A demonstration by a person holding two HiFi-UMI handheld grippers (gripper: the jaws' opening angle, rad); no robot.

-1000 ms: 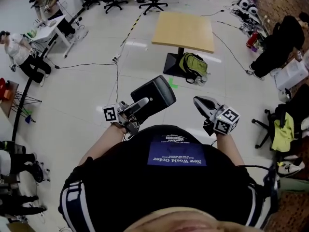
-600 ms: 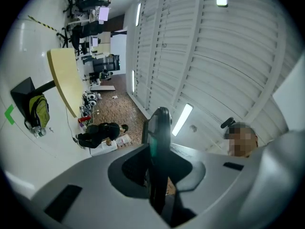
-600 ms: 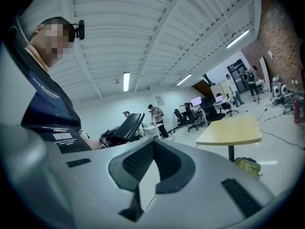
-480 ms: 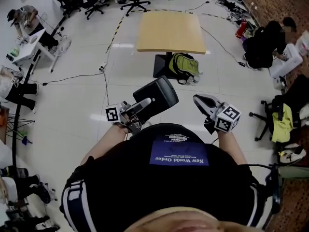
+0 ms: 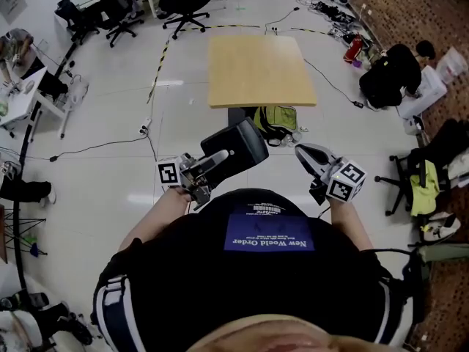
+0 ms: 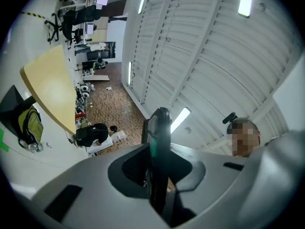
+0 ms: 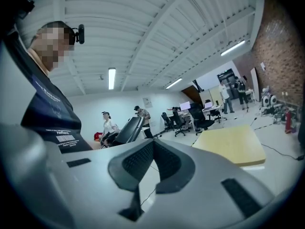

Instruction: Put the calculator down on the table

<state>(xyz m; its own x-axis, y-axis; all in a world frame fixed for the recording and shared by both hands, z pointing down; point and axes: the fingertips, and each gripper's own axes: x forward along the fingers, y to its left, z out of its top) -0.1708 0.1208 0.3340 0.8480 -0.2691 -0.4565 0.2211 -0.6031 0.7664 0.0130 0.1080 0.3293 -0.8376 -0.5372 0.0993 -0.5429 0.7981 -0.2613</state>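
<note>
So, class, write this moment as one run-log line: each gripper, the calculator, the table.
left gripper: shut on calculator | right gripper: shut, empty | calculator: in the air, short of table | put-down: not yet done

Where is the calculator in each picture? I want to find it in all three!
Head view: the calculator is near the middle, sticking out of the left gripper.
Left gripper view: it stands edge-on at bottom middle, clamped between the jaws.
Right gripper view: it is the dark tilted slab left of middle.
Shared landmark: the wooden table shows in all three.
</note>
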